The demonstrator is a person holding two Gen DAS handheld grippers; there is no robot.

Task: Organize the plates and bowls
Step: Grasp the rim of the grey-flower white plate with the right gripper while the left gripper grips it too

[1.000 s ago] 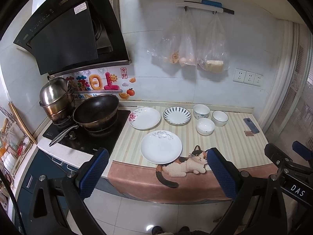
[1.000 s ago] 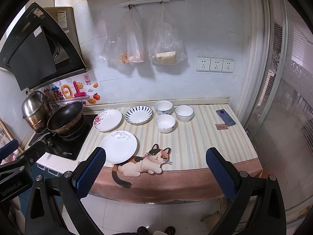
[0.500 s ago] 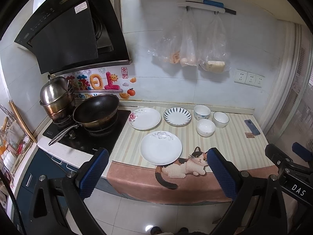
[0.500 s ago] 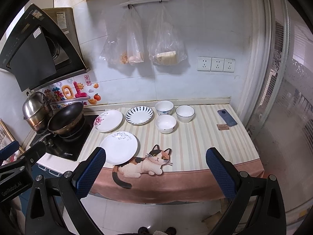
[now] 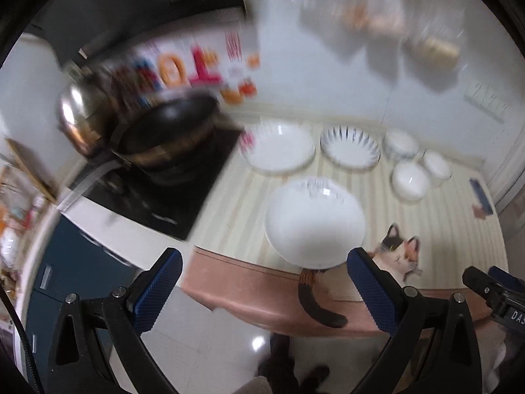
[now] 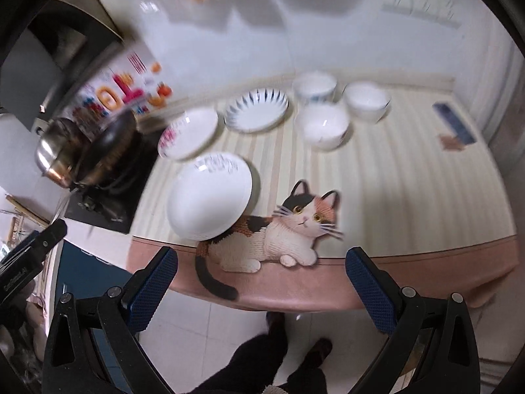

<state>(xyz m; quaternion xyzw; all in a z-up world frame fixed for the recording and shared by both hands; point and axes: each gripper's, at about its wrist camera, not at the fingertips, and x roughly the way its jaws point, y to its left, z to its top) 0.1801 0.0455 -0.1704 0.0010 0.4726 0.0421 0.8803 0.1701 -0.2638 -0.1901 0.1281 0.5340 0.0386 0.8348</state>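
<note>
You have a striped counter cover (image 6: 410, 177) before you, cream with pale bands and a dusty-pink hem; on it sits a printed calico cat (image 6: 288, 229), white, orange and black, with a black tail. The nearest plate (image 6: 210, 197) is white with a faint grey-blue motif at its far rim, too blurred to read; the plate behind it (image 6: 187, 133) is white with a pink floral mark on its left edge; the next plate (image 6: 257, 110) is white with dark blue radial strokes. Your three bowls are white: the front bowl (image 6: 323, 126), the back-left bowl (image 6: 315, 87) with what looks like blue marking, and the back-right bowl (image 6: 367, 100). Both grippers' pads (image 5: 370, 292) are blue and dimpled on black frames; the wok (image 5: 167, 131) is black, the pot (image 5: 82, 115) silver with a coppery band.
</note>
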